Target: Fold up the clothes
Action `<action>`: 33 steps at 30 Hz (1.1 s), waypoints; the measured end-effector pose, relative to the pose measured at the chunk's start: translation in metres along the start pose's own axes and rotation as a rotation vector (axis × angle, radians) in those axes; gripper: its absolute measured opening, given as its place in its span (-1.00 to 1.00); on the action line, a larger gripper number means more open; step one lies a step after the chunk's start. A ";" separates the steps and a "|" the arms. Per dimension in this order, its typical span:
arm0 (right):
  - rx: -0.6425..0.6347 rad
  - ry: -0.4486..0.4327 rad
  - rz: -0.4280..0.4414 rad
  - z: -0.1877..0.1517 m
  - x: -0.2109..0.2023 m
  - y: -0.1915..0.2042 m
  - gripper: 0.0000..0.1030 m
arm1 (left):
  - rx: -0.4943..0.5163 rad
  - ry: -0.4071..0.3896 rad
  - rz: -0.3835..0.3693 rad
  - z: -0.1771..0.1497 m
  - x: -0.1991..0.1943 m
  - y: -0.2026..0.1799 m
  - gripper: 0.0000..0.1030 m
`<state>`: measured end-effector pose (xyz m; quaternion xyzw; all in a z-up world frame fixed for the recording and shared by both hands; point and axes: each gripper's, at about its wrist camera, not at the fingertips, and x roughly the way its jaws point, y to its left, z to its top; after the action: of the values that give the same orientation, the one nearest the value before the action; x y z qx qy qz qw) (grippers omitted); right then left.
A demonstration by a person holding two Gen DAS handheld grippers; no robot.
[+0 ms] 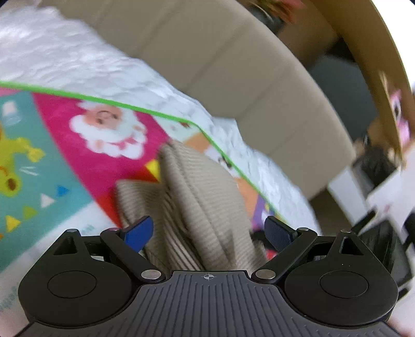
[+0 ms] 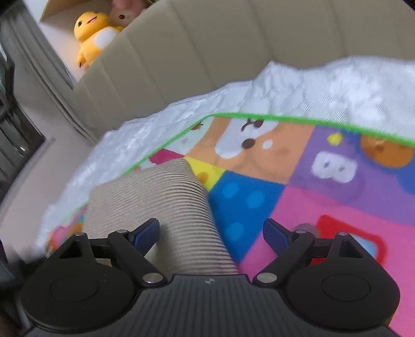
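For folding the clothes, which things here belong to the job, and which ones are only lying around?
Belong to the job:
- beige ribbed garment, bunched on the mat
- left gripper, open
- right gripper, open
- colourful play mat, the surface under the garment

Only lying around:
- yellow plush toy
- brown plush toy beside it
- white fluffy blanket
- beige sofa

The tan piece of clothing has thin ribbed lines all over it. It lies on a bright play mat with cartoon pictures. From the left side it looks bunched up in soft folds. From the right side, one part lies smooth and flat.
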<state>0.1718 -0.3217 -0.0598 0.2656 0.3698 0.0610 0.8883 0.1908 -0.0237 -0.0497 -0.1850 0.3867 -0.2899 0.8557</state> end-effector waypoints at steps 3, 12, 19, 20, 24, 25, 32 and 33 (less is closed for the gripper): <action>0.021 0.107 0.109 -0.003 0.020 0.001 0.34 | 0.057 0.064 0.082 -0.013 0.006 -0.001 0.12; -0.093 0.091 0.176 -0.024 -0.007 0.039 -0.07 | -0.038 0.099 0.132 -0.017 -0.026 0.037 0.07; -0.069 0.102 0.094 -0.016 -0.003 0.029 0.01 | -0.046 0.080 0.148 -0.024 -0.019 0.040 0.31; -0.074 0.081 0.104 -0.013 -0.008 0.030 0.18 | -0.038 0.078 0.148 -0.024 -0.020 0.041 0.33; -0.074 0.023 0.136 0.018 0.004 0.035 0.50 | -0.050 0.078 0.131 -0.024 -0.021 0.048 0.42; -0.076 0.028 0.133 0.026 0.014 0.036 0.55 | -0.057 0.078 0.127 -0.024 -0.020 0.050 0.44; -0.132 0.029 0.156 0.034 0.034 0.060 0.18 | -0.039 0.071 0.128 -0.021 -0.019 0.052 0.47; -0.126 0.038 0.127 0.032 0.036 0.058 0.17 | -0.035 0.069 0.129 -0.020 -0.019 0.054 0.48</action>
<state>0.2248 -0.2748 -0.0330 0.2311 0.3646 0.1455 0.8902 0.1838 0.0280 -0.0808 -0.1645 0.4323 -0.2335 0.8553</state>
